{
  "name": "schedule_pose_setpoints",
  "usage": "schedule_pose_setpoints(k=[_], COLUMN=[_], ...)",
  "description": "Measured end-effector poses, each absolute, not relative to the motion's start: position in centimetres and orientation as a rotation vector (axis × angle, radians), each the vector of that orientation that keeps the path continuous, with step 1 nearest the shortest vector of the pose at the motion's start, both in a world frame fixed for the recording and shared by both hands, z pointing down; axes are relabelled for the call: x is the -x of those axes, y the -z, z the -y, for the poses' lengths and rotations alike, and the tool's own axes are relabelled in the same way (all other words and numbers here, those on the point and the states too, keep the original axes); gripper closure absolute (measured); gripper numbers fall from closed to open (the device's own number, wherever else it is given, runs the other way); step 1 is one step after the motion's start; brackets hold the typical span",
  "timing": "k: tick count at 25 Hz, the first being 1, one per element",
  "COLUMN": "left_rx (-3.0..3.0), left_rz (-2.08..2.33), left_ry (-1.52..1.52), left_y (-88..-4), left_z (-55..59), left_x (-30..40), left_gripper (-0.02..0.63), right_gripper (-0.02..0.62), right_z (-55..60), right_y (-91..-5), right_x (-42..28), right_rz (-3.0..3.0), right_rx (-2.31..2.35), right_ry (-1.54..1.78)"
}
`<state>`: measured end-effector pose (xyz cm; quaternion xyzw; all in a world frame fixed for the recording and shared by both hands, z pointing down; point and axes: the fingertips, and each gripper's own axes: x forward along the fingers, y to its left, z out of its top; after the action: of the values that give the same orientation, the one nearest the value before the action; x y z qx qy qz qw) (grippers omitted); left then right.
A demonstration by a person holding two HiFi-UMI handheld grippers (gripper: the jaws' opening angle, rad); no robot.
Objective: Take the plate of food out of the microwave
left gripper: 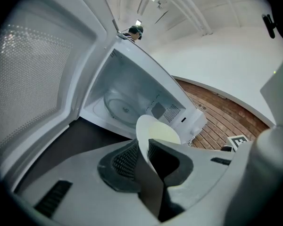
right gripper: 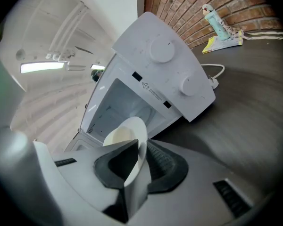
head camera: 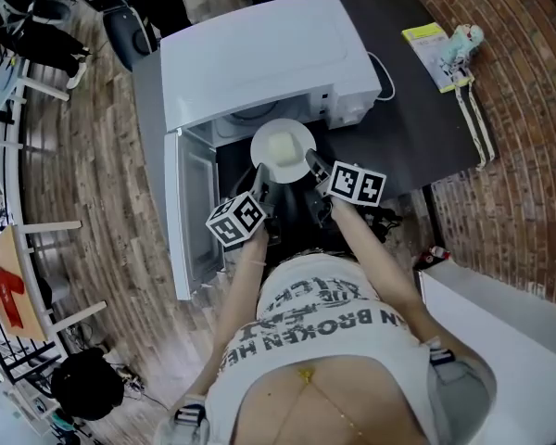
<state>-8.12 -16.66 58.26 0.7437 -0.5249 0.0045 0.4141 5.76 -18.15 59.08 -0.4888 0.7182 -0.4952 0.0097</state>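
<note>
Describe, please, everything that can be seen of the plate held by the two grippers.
The plate is round, white and smooth, like ceramic, with pale yellowish food in its middle. It is held roughly level just in front of the open microwave, off the glass turntable. The left gripper and the right gripper each clamp its rim from opposite sides; nothing else touches it.

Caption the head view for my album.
A plate of pale food, held by left claw and right claw, outside the open microwave.
</note>
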Motion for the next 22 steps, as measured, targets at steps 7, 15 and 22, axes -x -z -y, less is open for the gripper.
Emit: schedule_pose_setpoints(k=[7,15,22], left_rx=[-1.829,-1.783,-1.721], left_rz=[1.373,1.449,1.507], left_ry=[0.032,0.059,0.081], left_y=[-57.7,-57.2,-58.0], left_z=[13.5,9.8,5.8], left_x=[5.2,3.7,2.9], left_gripper=[0.534,0.534,0.534], right_gripper=[0.543,0.543,0.543], right_z=[16.0,13.2,10.2], right_y=[-58.5,-58.3,-59.1], right_x=[-8.5,-9.8,-10.4], right_rz=[-2.303,-2.378,-2.431], right_rx=[1.48,1.401,1.334], right_ry=[1.561,1.576,1.617])
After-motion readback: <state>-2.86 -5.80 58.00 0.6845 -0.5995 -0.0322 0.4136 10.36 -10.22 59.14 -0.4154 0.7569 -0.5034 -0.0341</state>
